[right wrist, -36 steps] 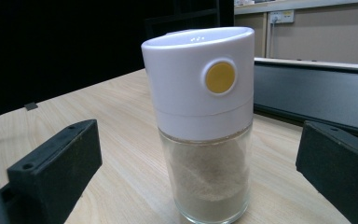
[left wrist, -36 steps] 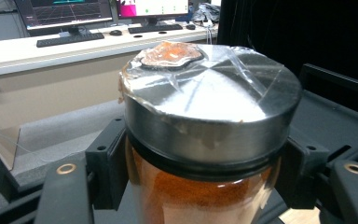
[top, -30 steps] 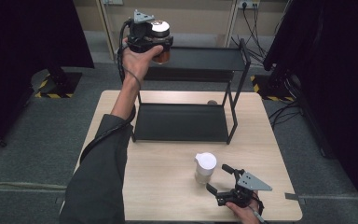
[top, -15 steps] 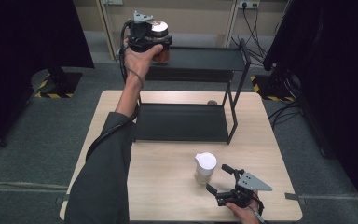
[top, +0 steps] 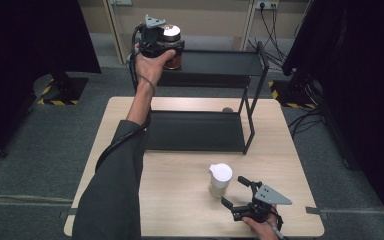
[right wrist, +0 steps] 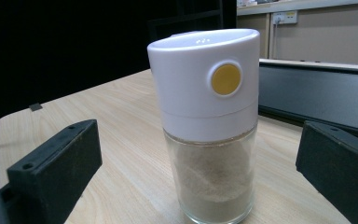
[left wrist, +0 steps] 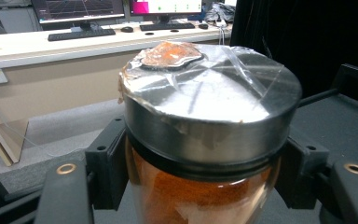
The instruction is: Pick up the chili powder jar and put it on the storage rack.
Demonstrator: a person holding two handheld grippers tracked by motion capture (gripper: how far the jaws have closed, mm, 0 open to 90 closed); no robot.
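The glass jar of orange-red powder (left wrist: 200, 196) carries a silver metal lid (left wrist: 209, 107) with an orange smear at upper centre. The clear glass shaker of pale beige powder (right wrist: 209, 186) has a white cap (right wrist: 203, 84) bearing a yellow round dot (right wrist: 226, 78). The light wood table (top: 180, 200) holds a black two-tier metal shelf (top: 195, 131).

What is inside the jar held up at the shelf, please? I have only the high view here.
Observer: In the left gripper view, the glass jar holds an orange-red powder, and its metal lid wears torn foil with an orange stain.
Operator: Thank you. Are the left tongs closed on it?
Observer: Yes, the left tongs press the jar from both sides just under the lid.
Operator: And the white-capped shaker near my right hand?
Observer: The right gripper view shows a yellow button on the white cap of the shaker, pale powder in its glass body, and the right tongs open, one jaw either side, not touching it.
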